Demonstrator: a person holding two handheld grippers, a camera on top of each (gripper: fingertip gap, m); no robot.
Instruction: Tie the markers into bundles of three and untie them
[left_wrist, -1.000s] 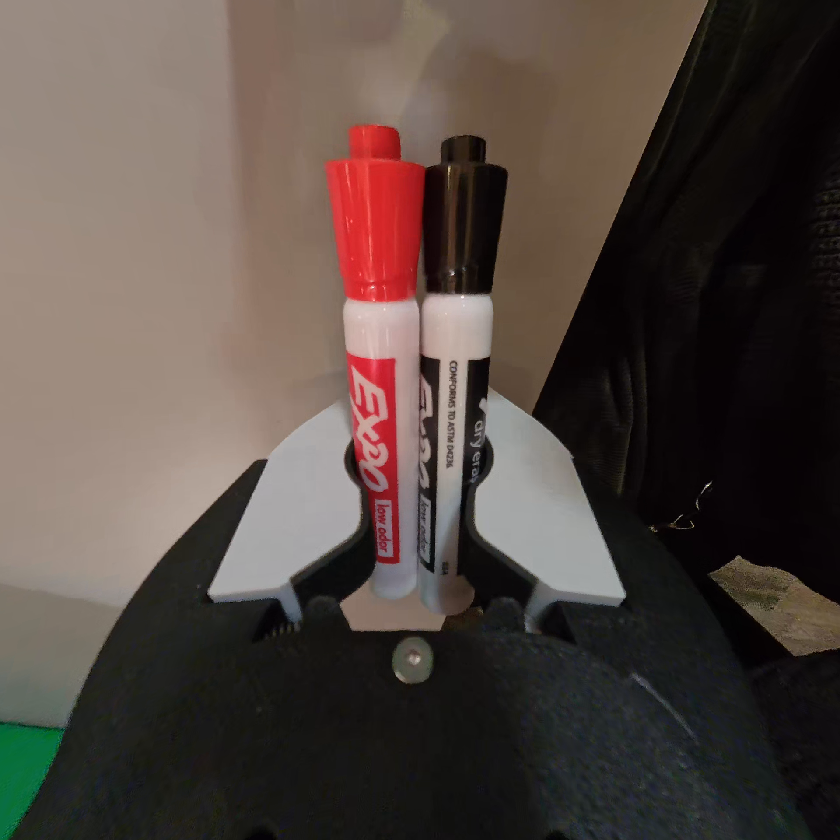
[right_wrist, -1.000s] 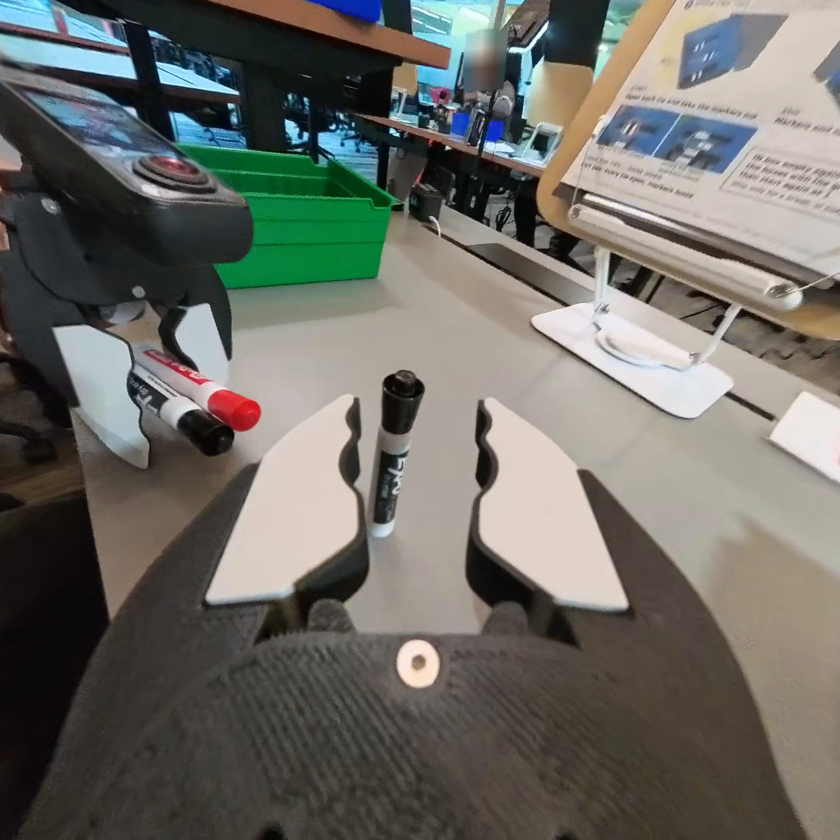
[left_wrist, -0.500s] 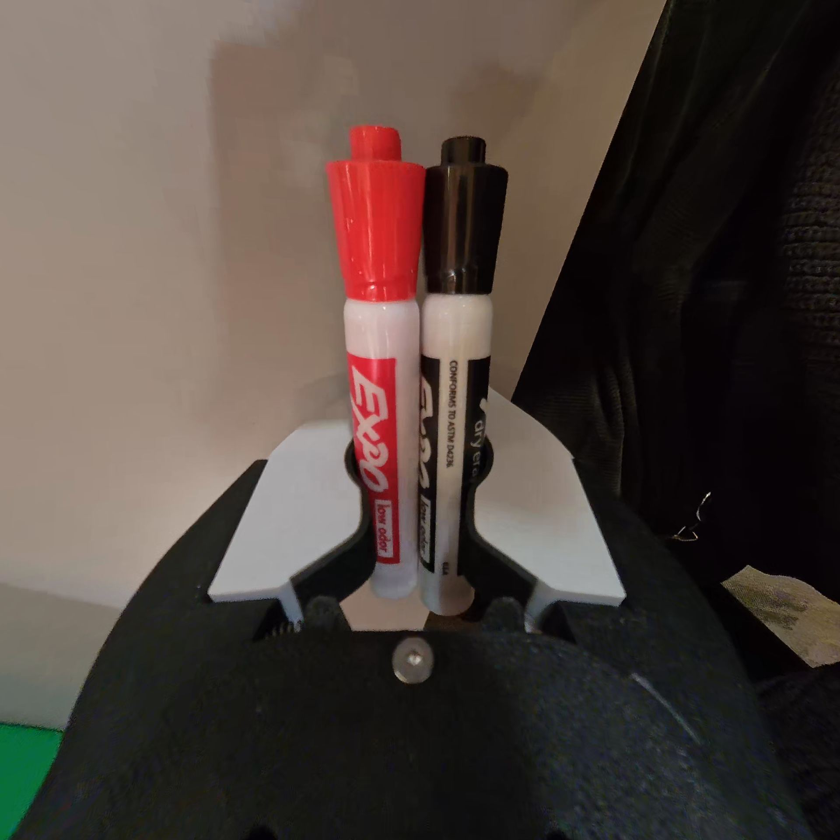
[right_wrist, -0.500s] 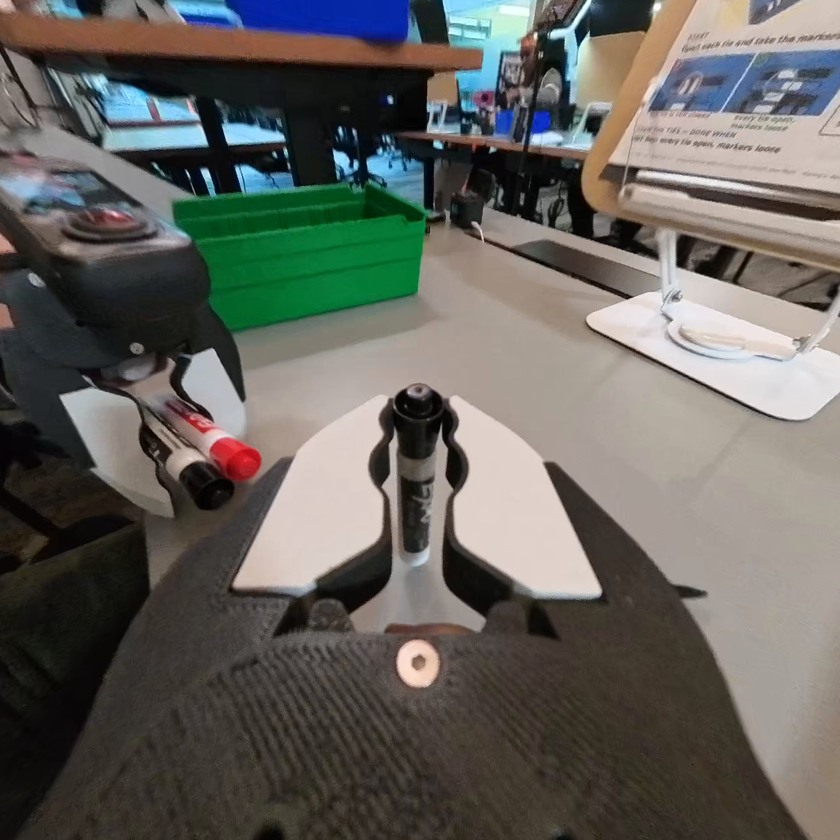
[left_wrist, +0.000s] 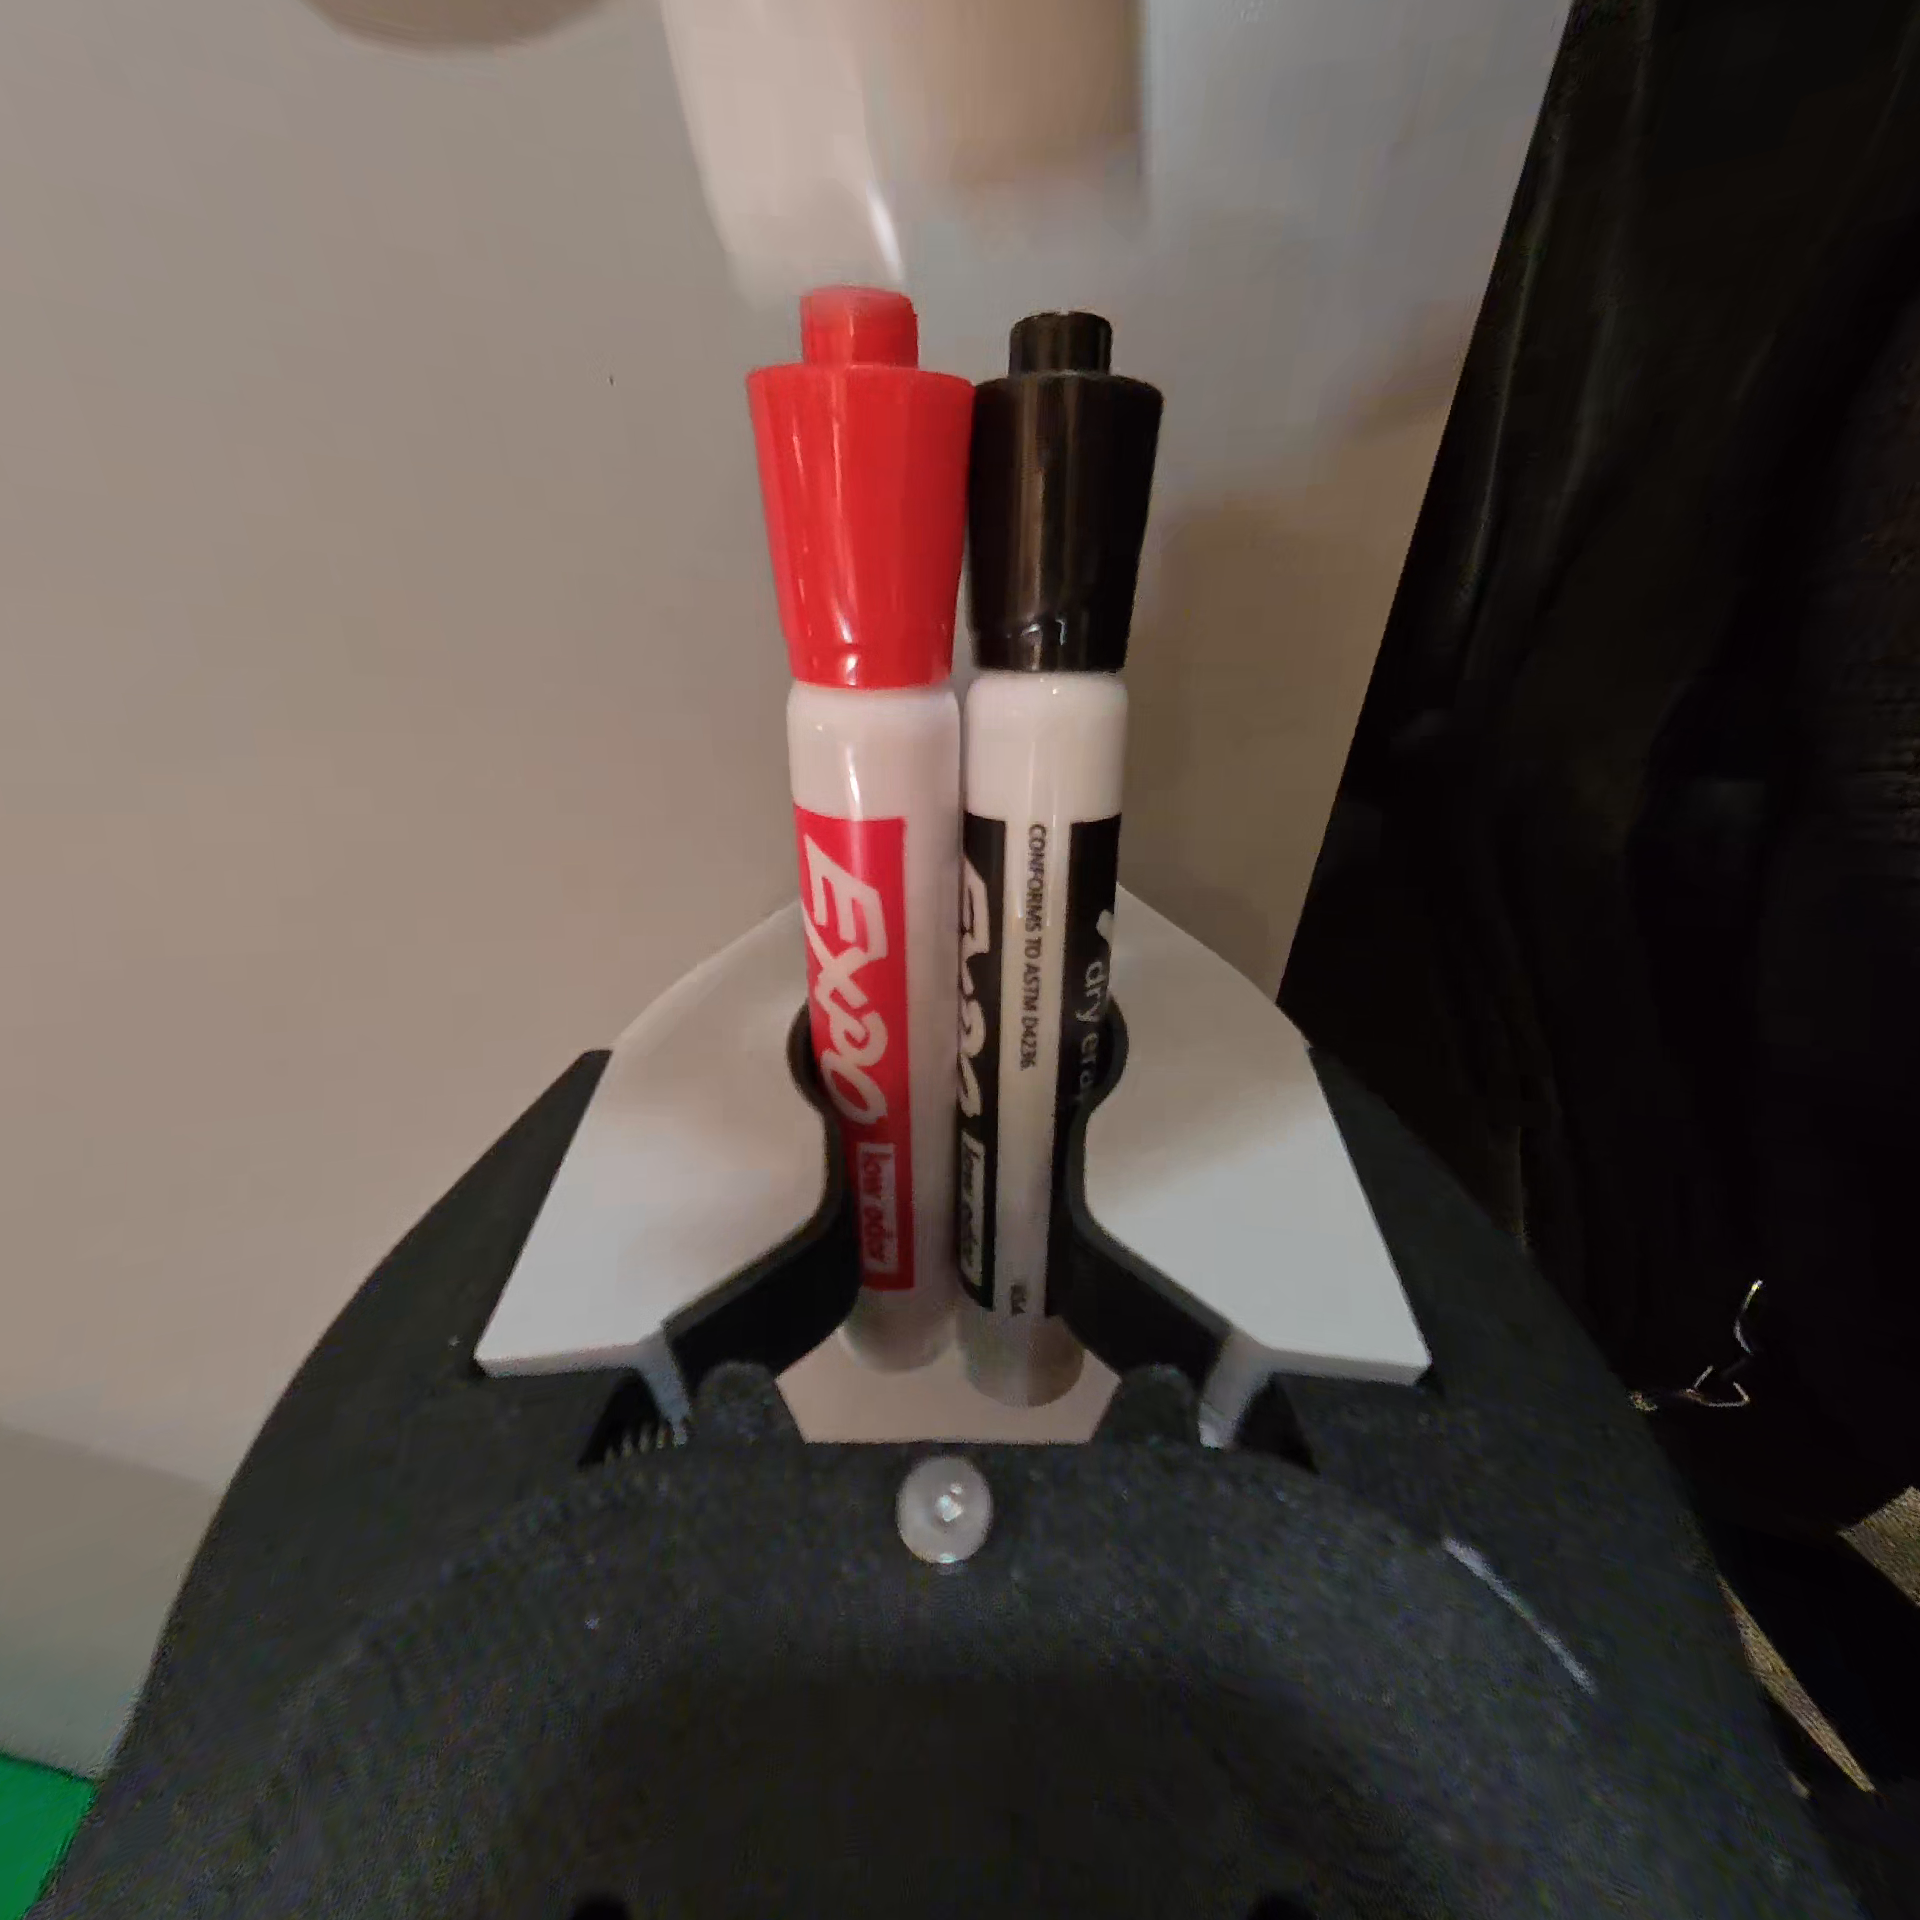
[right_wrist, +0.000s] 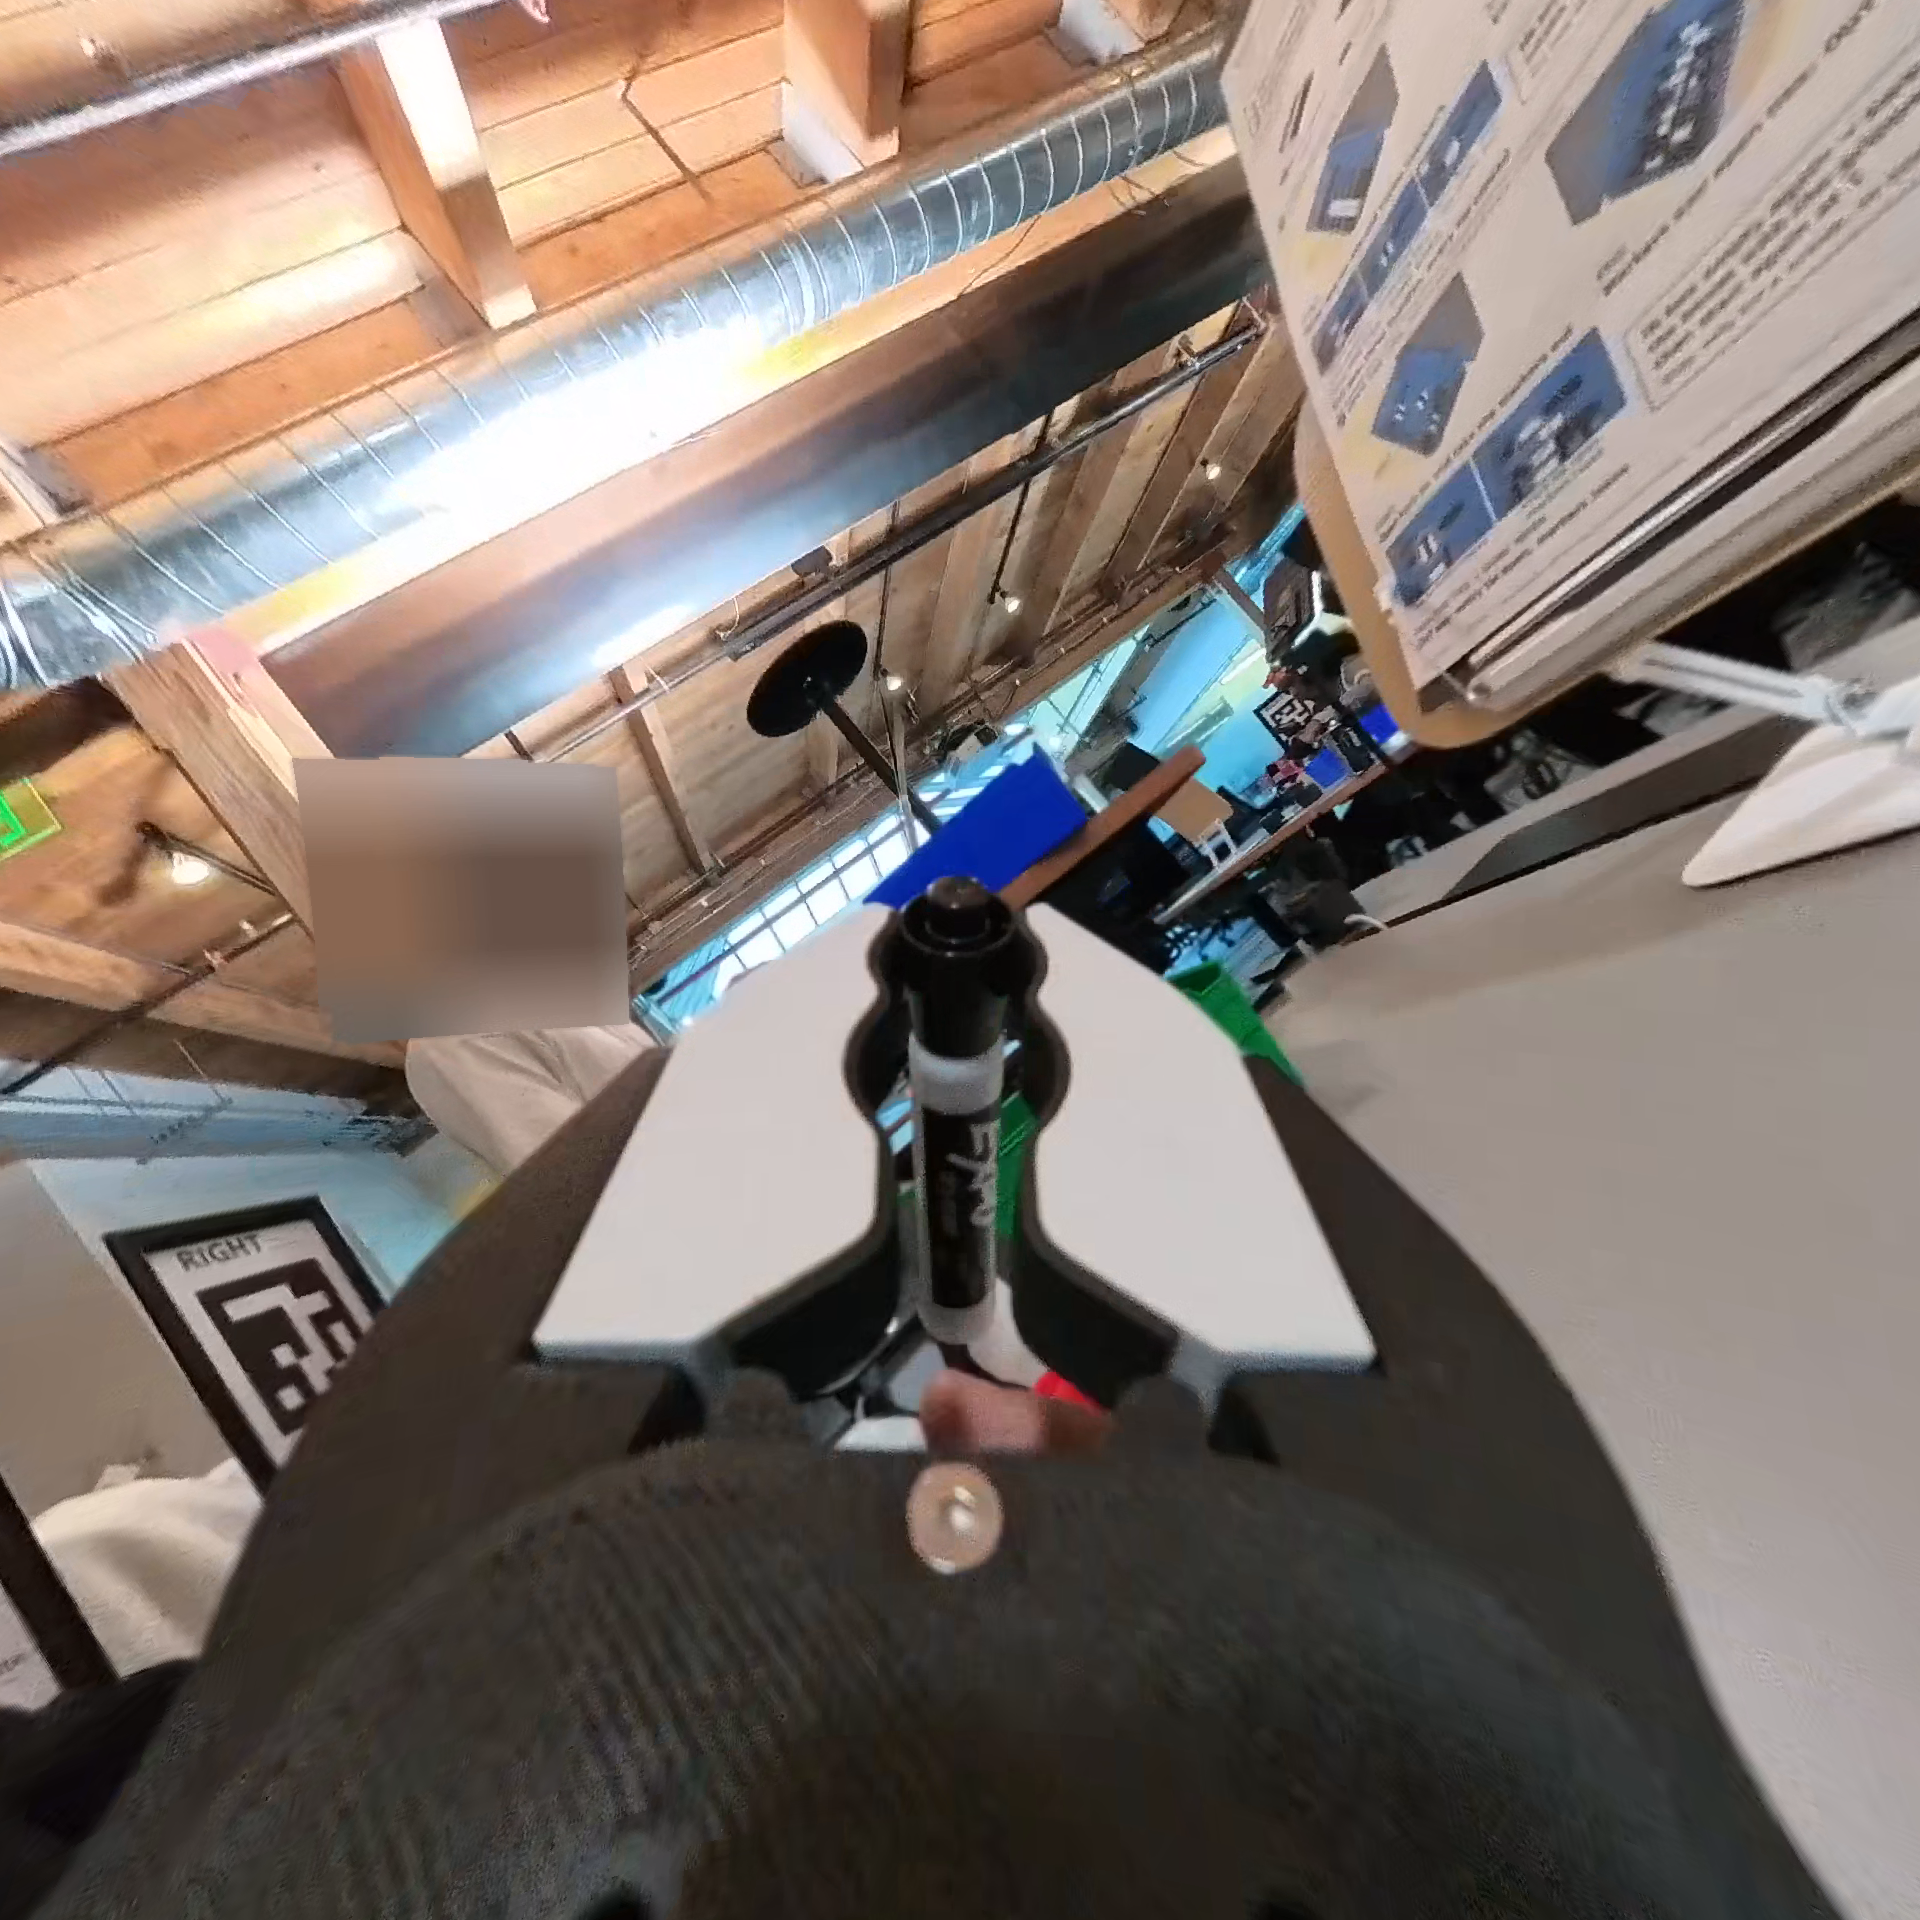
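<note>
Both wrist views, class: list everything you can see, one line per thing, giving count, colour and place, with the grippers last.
Red marker: 1, red cap, left gripper.
Black markers: 2; one beside the red, one in the right gripper.
Table: 1, grey, right.
Green bin: 1, partly hidden behind the right gripper.
Instruction sheet: 1, white and blue, on a stand, upper right.
Dark fabric: black, right edge.
Left gripper: shut on two markers.
Right gripper: shut on one.
</note>
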